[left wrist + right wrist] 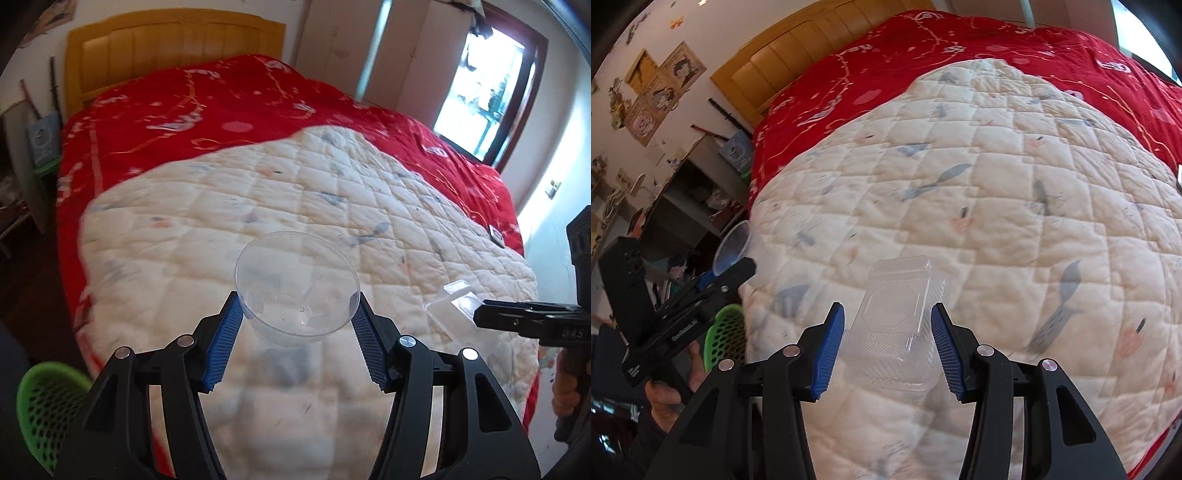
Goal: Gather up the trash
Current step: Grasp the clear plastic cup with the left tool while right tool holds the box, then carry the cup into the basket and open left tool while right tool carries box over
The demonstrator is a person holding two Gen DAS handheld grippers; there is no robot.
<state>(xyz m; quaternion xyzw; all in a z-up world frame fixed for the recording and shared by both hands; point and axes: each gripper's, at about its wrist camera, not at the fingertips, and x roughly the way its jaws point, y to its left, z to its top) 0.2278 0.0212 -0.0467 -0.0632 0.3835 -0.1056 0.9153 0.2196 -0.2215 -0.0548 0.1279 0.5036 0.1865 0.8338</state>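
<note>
Clear plastic cup (297,284) clamped in L gripper (297,314); R gripper (888,334) grips clear clamshell box (899,332). Both over quilt (1015,184); green basket (48,402) below-left of L.

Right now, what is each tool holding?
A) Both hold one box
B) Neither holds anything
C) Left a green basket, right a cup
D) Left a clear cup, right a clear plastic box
D: the left tool grips a clear cup, and the right tool grips a clear plastic box above the quilt.
</note>
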